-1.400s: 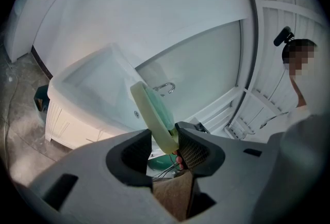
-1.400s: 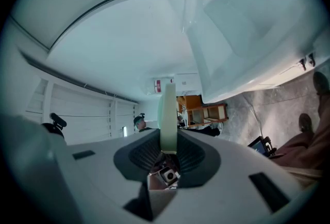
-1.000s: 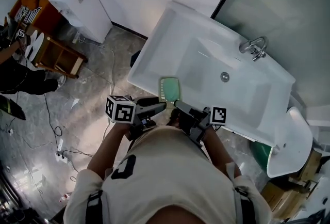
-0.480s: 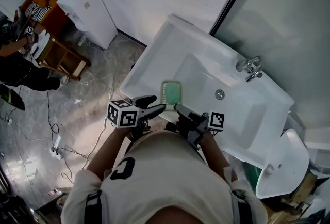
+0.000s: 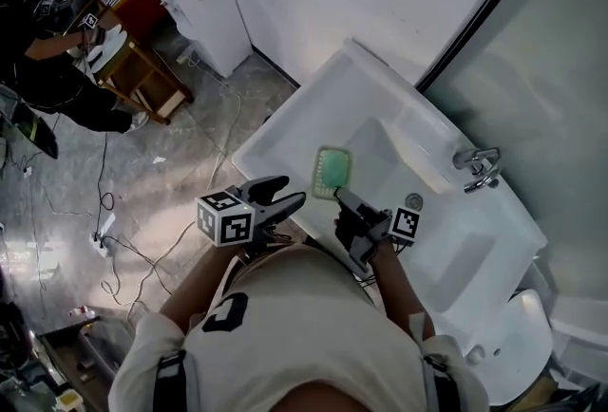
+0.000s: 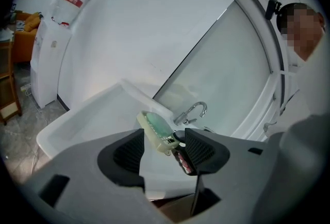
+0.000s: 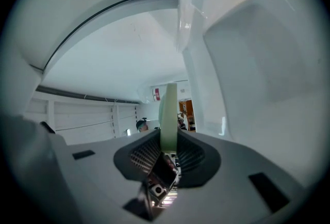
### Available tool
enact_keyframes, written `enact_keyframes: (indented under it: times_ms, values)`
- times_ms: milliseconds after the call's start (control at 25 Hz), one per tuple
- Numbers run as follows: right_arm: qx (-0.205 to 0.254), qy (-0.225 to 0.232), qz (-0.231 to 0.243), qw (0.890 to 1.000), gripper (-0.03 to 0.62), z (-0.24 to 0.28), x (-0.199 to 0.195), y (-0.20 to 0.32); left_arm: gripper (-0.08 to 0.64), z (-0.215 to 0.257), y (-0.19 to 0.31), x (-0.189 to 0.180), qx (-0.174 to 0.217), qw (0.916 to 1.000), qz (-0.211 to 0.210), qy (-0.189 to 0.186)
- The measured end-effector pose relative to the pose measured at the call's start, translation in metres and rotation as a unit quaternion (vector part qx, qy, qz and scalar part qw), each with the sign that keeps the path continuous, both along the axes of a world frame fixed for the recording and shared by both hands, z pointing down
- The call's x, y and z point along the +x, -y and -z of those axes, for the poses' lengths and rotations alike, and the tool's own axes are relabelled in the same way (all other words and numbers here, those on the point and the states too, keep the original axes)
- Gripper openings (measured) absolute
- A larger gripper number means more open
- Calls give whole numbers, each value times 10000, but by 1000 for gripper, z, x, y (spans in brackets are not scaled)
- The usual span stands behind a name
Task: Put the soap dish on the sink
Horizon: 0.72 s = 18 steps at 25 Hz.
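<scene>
While the ribbed black pads of the right gripper (image 7: pixel 167 144) clamp the near end of the pale green, rounded-rectangular plastic soap dish (image 5: pixel 332 170), it juts ahead of them over the glossy white rectangular ceramic sink (image 5: pixel 283 130). Just beside it, the left gripper (image 5: pixel 288 193) has just been opening; its jaws stand wide apart, pressing nothing. A curved chrome tap (image 5: pixel 478 168) stands beyond the dish.

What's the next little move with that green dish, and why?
Probably lower the soap dish flat onto the sink's rim, then release: the right gripper pinches its edge, holding it in the air over the sink.
</scene>
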State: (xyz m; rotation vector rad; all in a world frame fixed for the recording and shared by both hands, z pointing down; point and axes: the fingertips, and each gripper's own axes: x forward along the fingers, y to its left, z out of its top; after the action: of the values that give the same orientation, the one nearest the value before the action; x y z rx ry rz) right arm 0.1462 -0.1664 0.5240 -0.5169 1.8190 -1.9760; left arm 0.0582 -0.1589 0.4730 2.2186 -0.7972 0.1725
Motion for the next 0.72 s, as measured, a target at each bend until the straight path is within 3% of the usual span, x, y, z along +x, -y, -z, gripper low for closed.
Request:
enact_keyframes:
  times_ms: [240,400,720]
  values:
    - [58,-137,-111,9998,91,-10,-7,26,208,4,3,-20,76,9999,131,-41]
    - [96,-231,-321,9992,91,-18,-13,43,44,2,11,-36,176,9998,46,-83]
    - [-32,-395,-814,9959,92,-29,-24,71,26,12,50,-60,226,9991,-263,-229]
